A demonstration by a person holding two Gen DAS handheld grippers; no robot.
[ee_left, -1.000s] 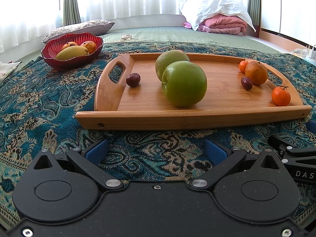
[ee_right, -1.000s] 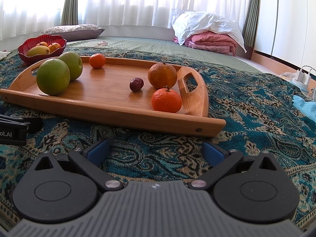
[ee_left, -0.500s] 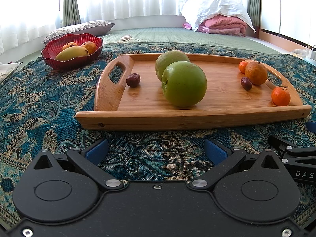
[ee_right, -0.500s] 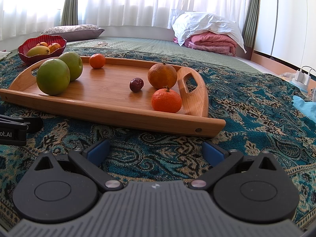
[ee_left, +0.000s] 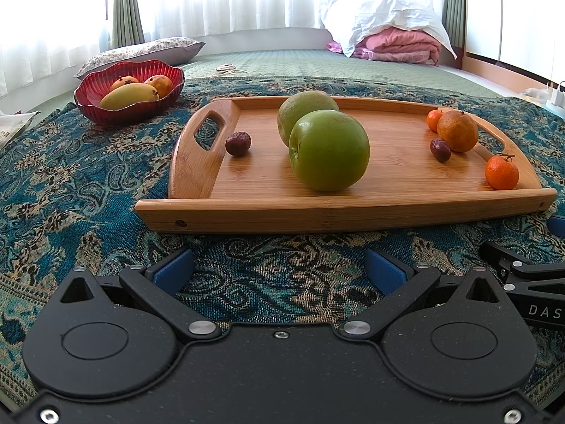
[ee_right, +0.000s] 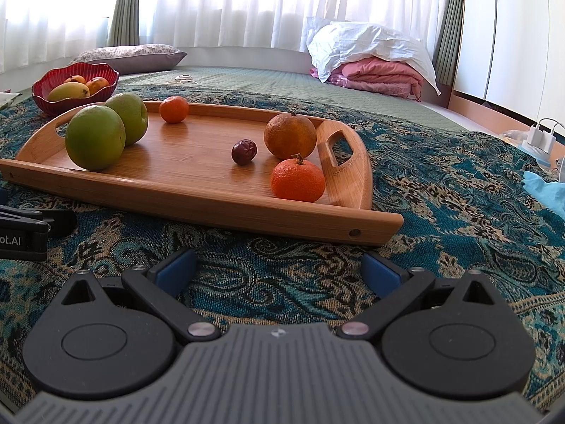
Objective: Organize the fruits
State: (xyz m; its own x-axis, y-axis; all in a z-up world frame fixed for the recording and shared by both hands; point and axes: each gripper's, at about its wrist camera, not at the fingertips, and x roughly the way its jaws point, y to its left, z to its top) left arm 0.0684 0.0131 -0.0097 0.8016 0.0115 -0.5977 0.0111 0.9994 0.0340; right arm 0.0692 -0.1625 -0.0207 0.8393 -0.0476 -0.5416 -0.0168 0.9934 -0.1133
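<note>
A wooden tray lies on the patterned cloth. On it are two green apples, two dark red dates, a large orange and two small tangerines. A red bowl at the far left holds a mango and other fruit. My left gripper and right gripper are open, empty, low over the cloth in front of the tray.
The right gripper's body shows at the left view's right edge. A pillow and folded bedding lie behind on the green mat. A white charger and blue cloth sit at the right.
</note>
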